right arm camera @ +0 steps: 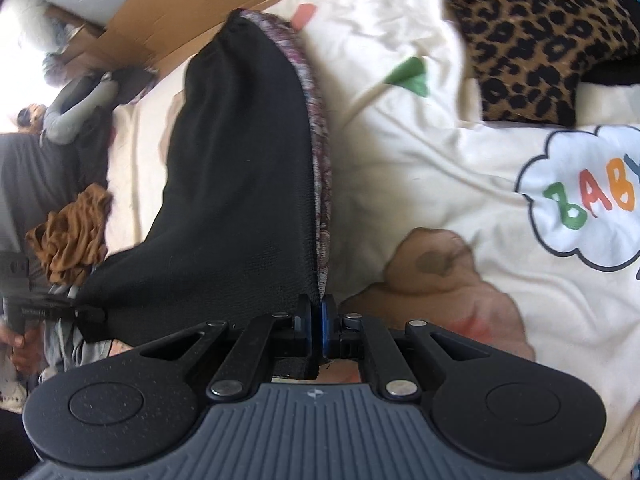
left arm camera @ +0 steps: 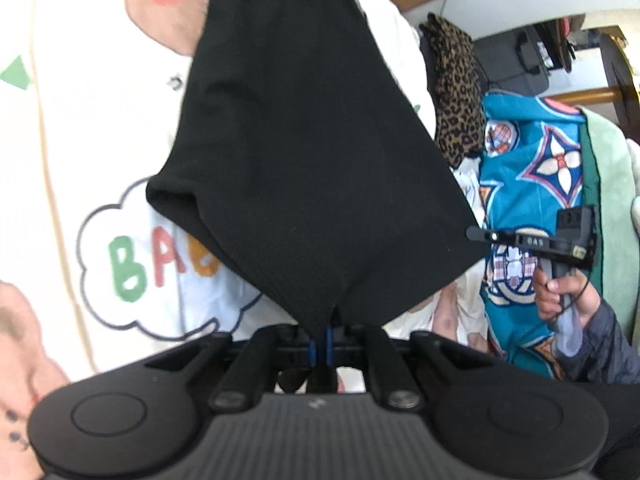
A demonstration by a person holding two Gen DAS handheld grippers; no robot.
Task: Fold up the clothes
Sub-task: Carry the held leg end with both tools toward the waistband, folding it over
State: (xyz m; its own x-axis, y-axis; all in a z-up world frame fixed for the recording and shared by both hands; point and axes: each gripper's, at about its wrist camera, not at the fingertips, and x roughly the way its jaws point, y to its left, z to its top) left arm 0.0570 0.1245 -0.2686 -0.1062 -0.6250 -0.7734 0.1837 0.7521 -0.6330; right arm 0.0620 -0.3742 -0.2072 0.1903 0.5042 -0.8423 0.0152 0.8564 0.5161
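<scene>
A black garment (left arm camera: 304, 152) hangs stretched in the air above a cream cartoon blanket (left arm camera: 80, 128). My left gripper (left arm camera: 323, 332) is shut on one bottom corner of it. In the left wrist view the right gripper (left arm camera: 476, 234) pinches the other corner at the right, a hand (left arm camera: 560, 296) on its handle. From the right wrist view the black garment (right arm camera: 240, 184) shows a patterned purple inner edge (right arm camera: 320, 168), and my right gripper (right arm camera: 316, 320) is shut on that edge. The left gripper (right arm camera: 86, 314) holds the far corner at the lower left.
A leopard-print cloth (left arm camera: 456, 96) and a teal patterned fabric (left arm camera: 536, 184) lie to the right on the bed. A crumpled brown garment (right arm camera: 72, 236) and grey clothes (right arm camera: 76, 108) sit at the left. Cardboard (right arm camera: 176, 12) stands behind the blanket (right arm camera: 440, 152).
</scene>
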